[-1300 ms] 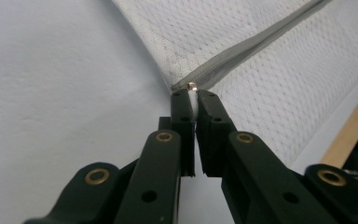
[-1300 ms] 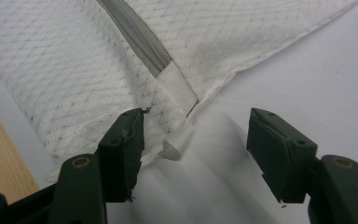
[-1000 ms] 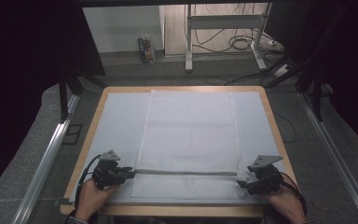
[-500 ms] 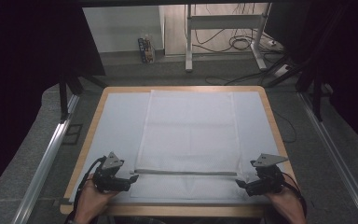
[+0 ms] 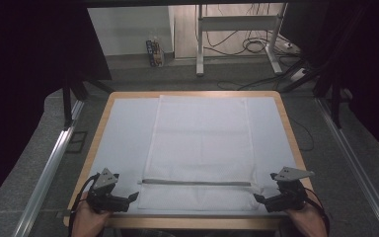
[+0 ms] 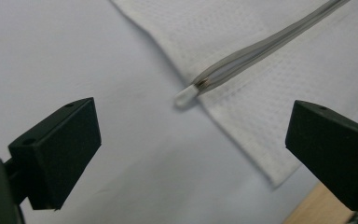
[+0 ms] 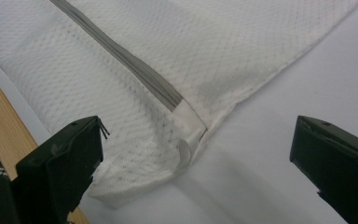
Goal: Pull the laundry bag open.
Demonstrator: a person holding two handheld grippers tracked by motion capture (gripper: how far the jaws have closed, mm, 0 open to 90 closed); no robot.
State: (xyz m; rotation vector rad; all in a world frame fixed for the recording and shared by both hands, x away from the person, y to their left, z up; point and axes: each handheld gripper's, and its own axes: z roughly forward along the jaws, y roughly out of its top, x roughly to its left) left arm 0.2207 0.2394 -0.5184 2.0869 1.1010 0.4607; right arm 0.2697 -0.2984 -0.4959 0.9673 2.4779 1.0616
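Observation:
A white mesh cloth (image 5: 200,143) lies flat on the pale mat (image 5: 123,128), with a grey strip (image 5: 197,182) running across it near the front. My left gripper (image 5: 131,200) rests off the cloth's front left corner; its jaws have just been opening and stand open with nothing between them. In the left gripper view (image 6: 191,135) the grey strip (image 6: 261,44) ends in a small white tab (image 6: 185,97). My right gripper (image 5: 260,200) sits at the front right corner, its jaws also just opened. The curled cloth corner (image 7: 186,149) lies under its gap (image 7: 198,144), unpressed.
The mat covers a wooden-rimmed table (image 5: 192,93), whose front edge (image 7: 4,116) runs close beside my right gripper. Metal rails (image 5: 49,168) flank the table on both sides. Desk legs and cables (image 5: 246,47) lie on the floor beyond.
Both grippers have let go of the ends of the grey strip and opened. The left one has drawn away to the left; the cloth now lies free on the mat.

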